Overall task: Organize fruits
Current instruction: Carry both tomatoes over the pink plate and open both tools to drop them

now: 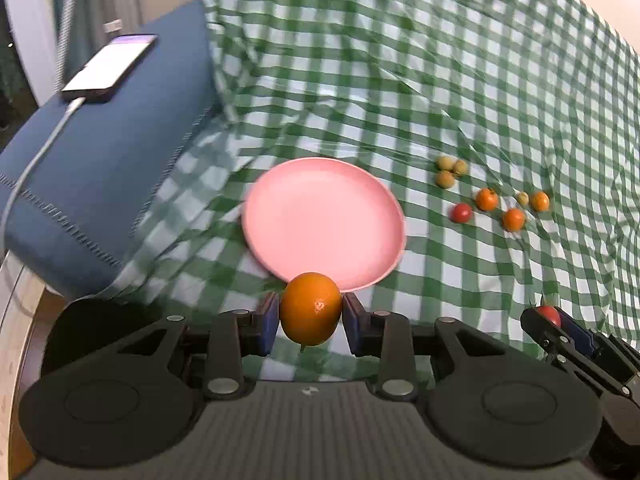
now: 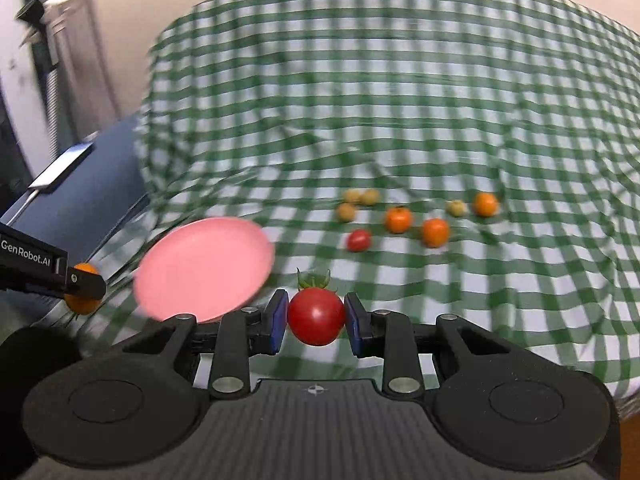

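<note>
My left gripper (image 1: 310, 314) is shut on an orange tomato (image 1: 311, 307), held just in front of the near rim of the empty pink plate (image 1: 324, 216). In the right wrist view my right gripper (image 2: 316, 317) is shut on a red tomato (image 2: 316, 316) with a green stalk, to the right of the pink plate (image 2: 204, 268). The right gripper (image 1: 550, 320) with its red tomato shows at the lower right of the left wrist view. The left gripper (image 2: 84, 286) with the orange tomato (image 2: 82, 306) shows at the left of the right wrist view.
Loose fruits lie on the green checked cloth (image 1: 400, 60) right of the plate: three yellow-green ones (image 1: 450, 170), a red one (image 1: 461, 213), orange ones (image 1: 487, 199) and a small pale one (image 1: 523, 199). A phone (image 1: 110, 66) on a cable rests on a blue cushion (image 1: 104, 168) at left.
</note>
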